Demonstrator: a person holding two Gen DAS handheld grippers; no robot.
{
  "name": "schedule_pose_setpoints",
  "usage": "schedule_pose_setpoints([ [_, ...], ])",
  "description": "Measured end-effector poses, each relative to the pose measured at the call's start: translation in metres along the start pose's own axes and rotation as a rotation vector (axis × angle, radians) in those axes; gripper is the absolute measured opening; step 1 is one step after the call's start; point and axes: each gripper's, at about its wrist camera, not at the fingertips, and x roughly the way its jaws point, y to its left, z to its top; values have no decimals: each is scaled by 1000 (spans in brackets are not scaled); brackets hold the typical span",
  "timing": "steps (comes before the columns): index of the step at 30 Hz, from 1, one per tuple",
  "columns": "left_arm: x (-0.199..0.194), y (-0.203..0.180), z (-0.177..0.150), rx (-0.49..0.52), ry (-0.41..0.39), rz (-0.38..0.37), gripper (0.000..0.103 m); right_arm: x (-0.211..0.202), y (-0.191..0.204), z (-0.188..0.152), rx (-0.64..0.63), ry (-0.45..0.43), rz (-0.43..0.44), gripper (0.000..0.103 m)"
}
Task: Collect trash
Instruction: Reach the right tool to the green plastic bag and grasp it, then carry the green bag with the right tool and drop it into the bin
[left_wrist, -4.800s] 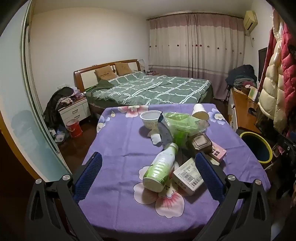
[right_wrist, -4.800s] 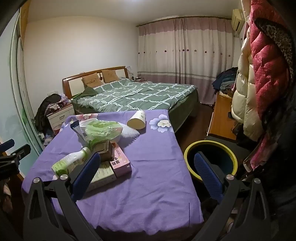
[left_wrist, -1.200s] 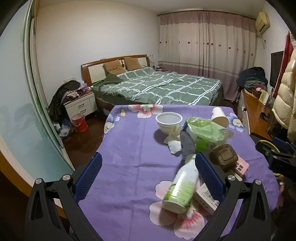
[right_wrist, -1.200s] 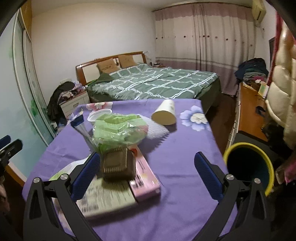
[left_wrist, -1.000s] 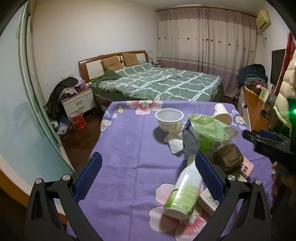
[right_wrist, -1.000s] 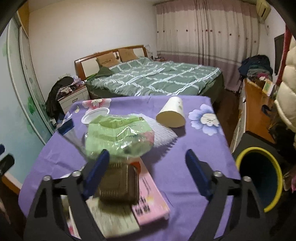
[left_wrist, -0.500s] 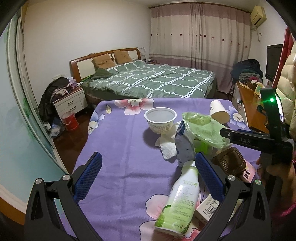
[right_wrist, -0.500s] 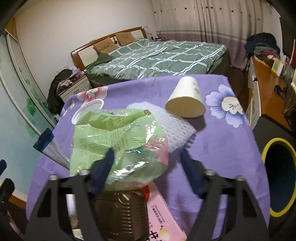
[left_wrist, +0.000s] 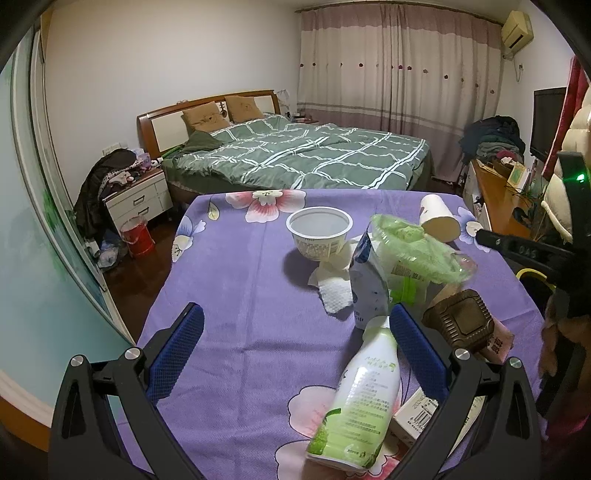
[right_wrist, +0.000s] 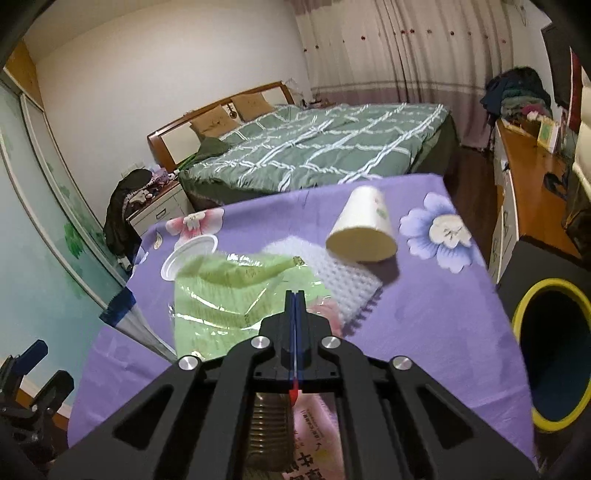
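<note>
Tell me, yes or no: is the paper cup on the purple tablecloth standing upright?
No, the paper cup lies tipped on its side on the tablecloth, open mouth facing the camera.

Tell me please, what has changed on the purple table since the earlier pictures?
The right tongs moved in over the green plastic bag and shut on its edge. The left tongs stayed open, holding nothing. The paper cup, white bowl and green bottle lie as before.
</note>
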Motion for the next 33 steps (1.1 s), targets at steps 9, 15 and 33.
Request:
schedule_pose_setpoints([
  [9, -15, 19, 2, -29, -31, 47, 99, -1, 82, -12, -310, 34, 74, 47],
  [15, -22, 43, -2, -59, -33, 91, 99, 10, 101, -29, -415, 50, -18, 47],
  [33, 1, 28, -7, -51, 25, 10, 99, 2, 74, -24, -380, -22, -18, 3],
])
